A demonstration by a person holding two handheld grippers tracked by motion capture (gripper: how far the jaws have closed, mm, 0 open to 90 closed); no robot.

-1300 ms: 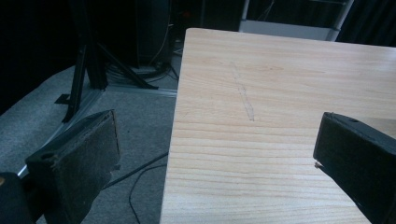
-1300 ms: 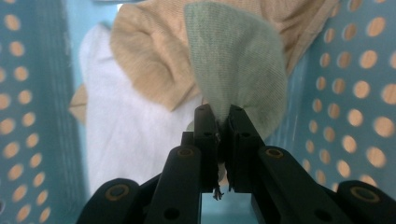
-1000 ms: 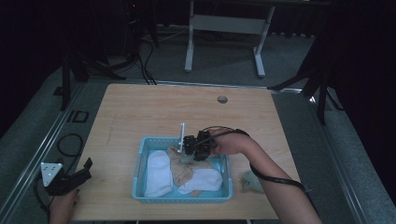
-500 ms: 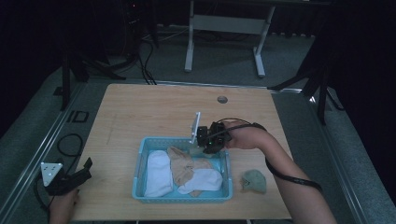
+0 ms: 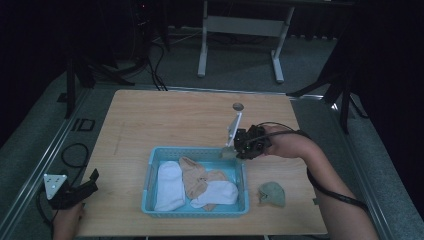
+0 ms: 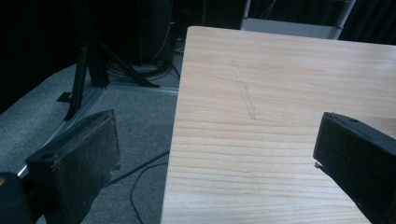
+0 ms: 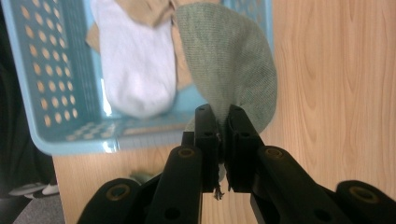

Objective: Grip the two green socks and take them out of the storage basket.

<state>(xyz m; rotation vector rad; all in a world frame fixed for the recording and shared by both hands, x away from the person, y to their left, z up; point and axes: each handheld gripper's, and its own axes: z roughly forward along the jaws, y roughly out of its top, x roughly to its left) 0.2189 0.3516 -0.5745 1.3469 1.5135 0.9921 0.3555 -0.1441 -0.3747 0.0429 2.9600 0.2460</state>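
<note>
A green sock hangs from the right gripper, by the basket's far right corner.

A blue basket sits on the wooden table, with white socks and tan socks inside. Another green sock lies on the table just right of it. The right gripper pinches a soft, knitted green sock tight. The left gripper is spread wide and holds nothing, at the table's near left corner.

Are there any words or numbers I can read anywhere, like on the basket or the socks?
None can be read.
Basket: plain blue, no label showing.
Socks: no print showing.
Green sock in the right gripper: plain knit.
Table: bare wood; a dark mark beside its left edge is too small to read.
</note>
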